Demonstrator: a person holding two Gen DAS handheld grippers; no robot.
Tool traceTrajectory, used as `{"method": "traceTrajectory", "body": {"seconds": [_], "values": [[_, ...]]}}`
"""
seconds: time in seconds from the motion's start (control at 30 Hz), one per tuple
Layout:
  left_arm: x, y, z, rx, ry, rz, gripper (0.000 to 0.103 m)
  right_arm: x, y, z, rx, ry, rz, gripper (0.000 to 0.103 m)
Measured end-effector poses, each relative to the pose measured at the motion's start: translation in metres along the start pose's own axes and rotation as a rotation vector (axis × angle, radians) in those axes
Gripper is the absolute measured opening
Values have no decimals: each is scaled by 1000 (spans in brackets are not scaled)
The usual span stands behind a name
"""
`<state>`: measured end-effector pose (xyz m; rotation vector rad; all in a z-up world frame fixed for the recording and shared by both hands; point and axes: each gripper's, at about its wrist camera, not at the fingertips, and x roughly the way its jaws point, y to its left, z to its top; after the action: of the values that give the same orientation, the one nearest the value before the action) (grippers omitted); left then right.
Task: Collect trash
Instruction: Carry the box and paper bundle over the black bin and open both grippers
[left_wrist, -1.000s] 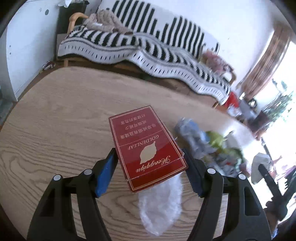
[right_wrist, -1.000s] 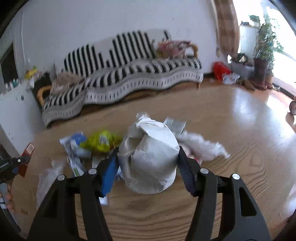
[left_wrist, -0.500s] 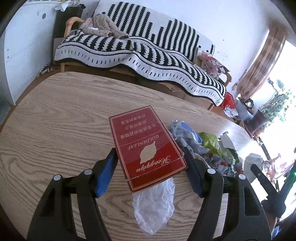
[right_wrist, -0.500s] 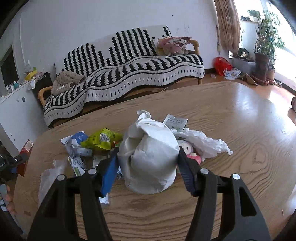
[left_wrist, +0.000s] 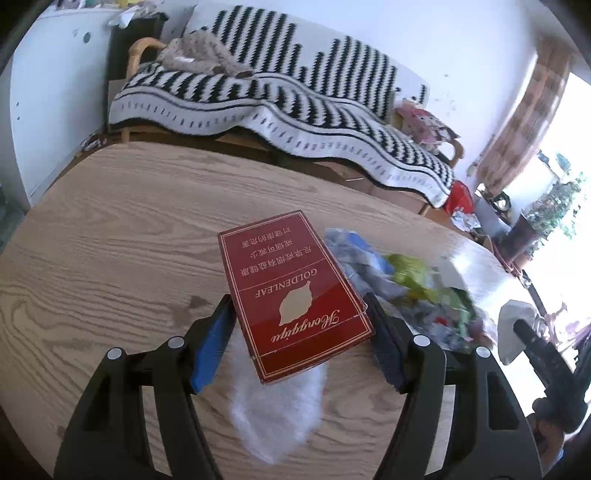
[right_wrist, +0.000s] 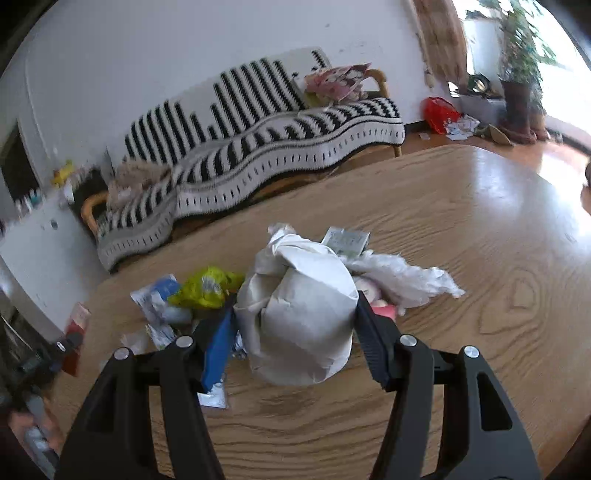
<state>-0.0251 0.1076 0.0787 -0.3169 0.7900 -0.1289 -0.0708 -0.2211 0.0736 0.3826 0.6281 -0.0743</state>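
Left gripper: the left gripper (left_wrist: 299, 325) is clamped on a flat red cardboard cigarette packet (left_wrist: 291, 291), blue pads pressing both long edges, carried above the table.
Right gripper: the right gripper (right_wrist: 295, 321) is clamped on a crumpled white paper bundle (right_wrist: 295, 310), held just over the wood.
Under the packet: a clear crinkled plastic wrapper (left_wrist: 275, 402) lies flat on the light oak-grain wooden table (left_wrist: 110, 258), not yet picked up.
Trash pile: a loose heap near mid-table — a blue-and-white plastic wrapper (right_wrist: 159, 299), a yellow-green snack bag (right_wrist: 207, 288), a torn white tissue (right_wrist: 402, 277) and a small printed paper slip (right_wrist: 345, 240), all touching or just beside each other.
Progress: two pieces in hand, and I'd call it early to midway; the heap and the clear wrapper are left. No bin or bag shows in either view.
Writing: the packet reads "GOLDENLEAF" over a pale leaf emblem, with a gold script word and Chinese lines, all upside down to the camera.
Beyond: a sofa under a black-and-white striped throw (left_wrist: 280, 107).
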Motion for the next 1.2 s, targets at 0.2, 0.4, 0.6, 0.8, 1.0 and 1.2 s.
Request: {"method": "traceTrajectory", "body": {"seconds": [0.2, 0.4, 0.6, 0.8, 1.0, 1.2], "values": [[-40, -115, -46, 164, 46, -195, 68, -91, -59, 5, 82, -86, -4, 60], [-57, -238, -133, 378, 197, -381, 68, -189, -151, -16, 114, -136, -166, 60], [-17, -310, -251, 539, 490, -460, 68, -202, -242, -78, 286, 45, -229, 60], [41, -301, -320, 579, 628, -320, 66, -158, -293, -153, 424, 266, -236, 60], [38, -307, -323, 645, 590, -319, 66, -137, -297, -165, 432, 316, -224, 60], [36, -313, -325, 646, 595, -325, 66, -124, -296, -159, 443, 334, -218, 60]]}}
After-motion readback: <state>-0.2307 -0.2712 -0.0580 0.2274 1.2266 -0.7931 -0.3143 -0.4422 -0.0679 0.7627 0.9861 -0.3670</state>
